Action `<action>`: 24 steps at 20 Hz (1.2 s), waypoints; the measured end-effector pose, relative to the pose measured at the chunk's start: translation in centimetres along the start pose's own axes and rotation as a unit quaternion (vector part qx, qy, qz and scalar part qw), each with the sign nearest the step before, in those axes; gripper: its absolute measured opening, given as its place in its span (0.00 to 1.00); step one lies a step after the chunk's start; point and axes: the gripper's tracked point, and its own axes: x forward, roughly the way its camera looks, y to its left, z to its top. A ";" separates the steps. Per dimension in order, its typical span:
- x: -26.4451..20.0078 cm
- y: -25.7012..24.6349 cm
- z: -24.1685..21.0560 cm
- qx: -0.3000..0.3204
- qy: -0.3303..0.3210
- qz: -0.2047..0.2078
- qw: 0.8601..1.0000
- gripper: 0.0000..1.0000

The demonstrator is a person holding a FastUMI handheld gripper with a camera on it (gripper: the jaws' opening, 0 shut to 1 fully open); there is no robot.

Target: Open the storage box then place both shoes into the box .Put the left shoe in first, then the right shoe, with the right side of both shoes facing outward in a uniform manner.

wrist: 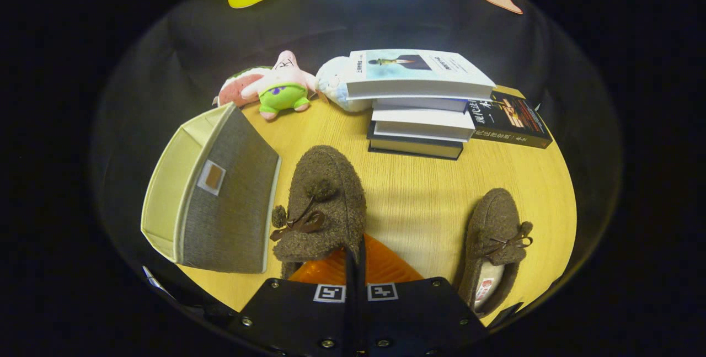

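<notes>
Fingers (pixel 356 260) pressed together on the heel edge of a fuzzy brown slipper-style shoe with pom-pom laces (pixel 322 202).

That shoe points away from the fingers, just beside the grey fabric storage box with a cream lining (pixel 229 191), which lies on its side on the pale wooden surface (pixel 419 191). The second matching brown shoe (pixel 493 241) rests well apart on the other side. Beyond are stacked books (pixel 422 108) and plush toys (pixel 276 89).

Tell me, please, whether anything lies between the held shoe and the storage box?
Nothing visible does. The gripper has its jaws shut on the shoe, and the storage box sits right beside it, its open side turned away from the shoe.
</notes>
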 end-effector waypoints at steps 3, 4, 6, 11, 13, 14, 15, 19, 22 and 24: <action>-2.2 1.5 2.9 -0.002 -0.033 0.016 0.999 0.00; -3.1 2.3 3.9 -0.004 -0.045 0.023 0.999 0.00; -4.5 4.3 6.0 0.004 -0.069 0.051 0.996 0.00; -6.1 9.3 9.4 -0.004 -0.087 0.100 0.991 0.00; -6.1 11.7 10.1 -0.012 -0.086 0.116 0.989 0.00; -6.0 12.9 10.2 -0.016 -0.084 0.124 0.989 0.00; -5.7 14.1 10.4 -0.020 -0.080 0.129 0.988 0.00; -3.6 18.6 9.3 -0.026 -0.046 0.146 0.988 0.00; -1.4 21.2 7.6 -0.020 -0.008 0.146 0.989 0.00; 0.2 22.0 6.3 -0.011 0.020 0.134 0.991 0.00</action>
